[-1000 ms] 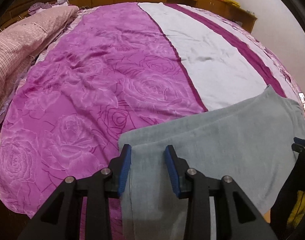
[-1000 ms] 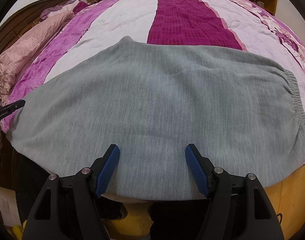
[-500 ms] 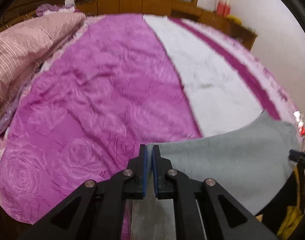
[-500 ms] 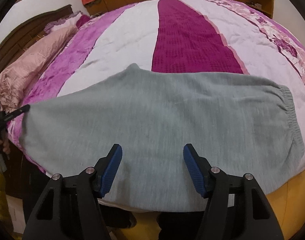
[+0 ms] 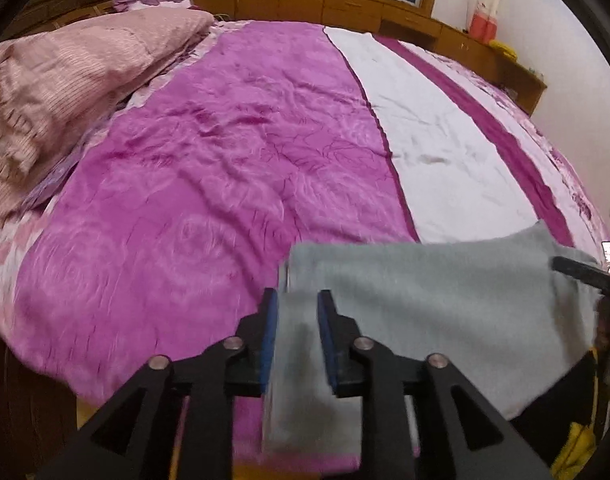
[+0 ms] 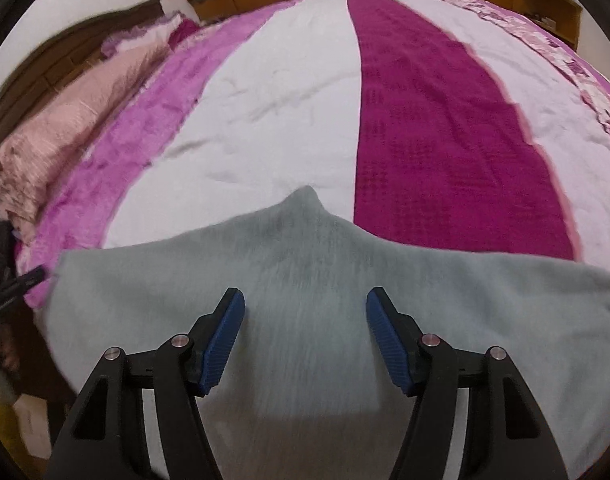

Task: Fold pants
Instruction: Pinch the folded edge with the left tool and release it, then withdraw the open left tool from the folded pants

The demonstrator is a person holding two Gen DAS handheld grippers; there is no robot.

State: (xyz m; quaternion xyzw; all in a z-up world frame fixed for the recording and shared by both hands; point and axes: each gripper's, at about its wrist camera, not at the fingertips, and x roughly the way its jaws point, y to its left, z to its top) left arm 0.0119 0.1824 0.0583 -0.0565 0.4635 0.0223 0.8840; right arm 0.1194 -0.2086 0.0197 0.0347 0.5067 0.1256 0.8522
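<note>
- My left gripper point(image 5: 297, 322) was opening, the pants point(image 5: 445, 320) hem apparently loose between its jaws (blurred); it could slip.
- My right gripper point(image 6: 305, 336) gaped, gripping nothing; 1 drag would rumple them.

The grey pants point(image 6: 305, 304) are of soft, fleecy knit, plain and unpatterned. They lie flat across the near edge of the bed, folded lengthwise so the two legs are stacked. In the right wrist view the cloth fills the lower half, from 8 o'clock across to 3 o'clock, with the pointed crotch peak rising at centre toward 12 o'clock. In the left wrist view the pants point(image 5: 445, 300) run from 6 o'clock out to 3 o'clock, their squared leg end near centre.
</note>
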